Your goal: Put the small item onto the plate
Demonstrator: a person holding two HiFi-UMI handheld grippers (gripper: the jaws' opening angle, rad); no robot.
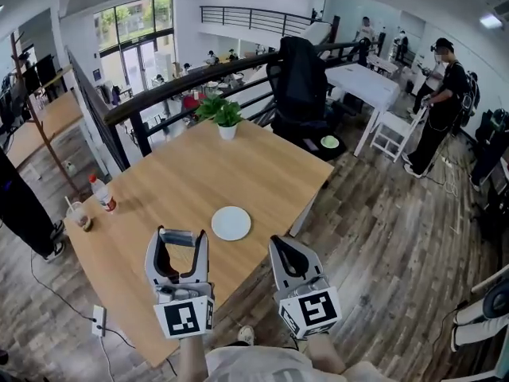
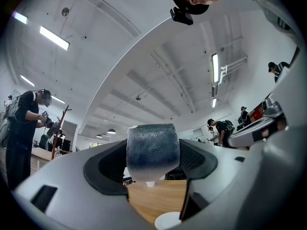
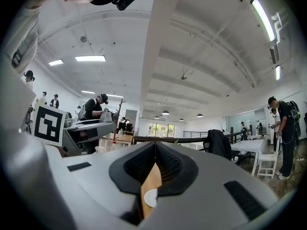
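Over the near edge of the counter [image 1: 159,189], the left gripper [image 1: 179,239] holds the small item [image 2: 153,150], a dark grey roll clamped between its jaws. Right gripper [image 1: 281,243] has jaws pressed together, empty. White plate [image 1: 231,223] lies bare just ahead. Looks like the carry step; next, bring the roll over the plate, lower it, release.
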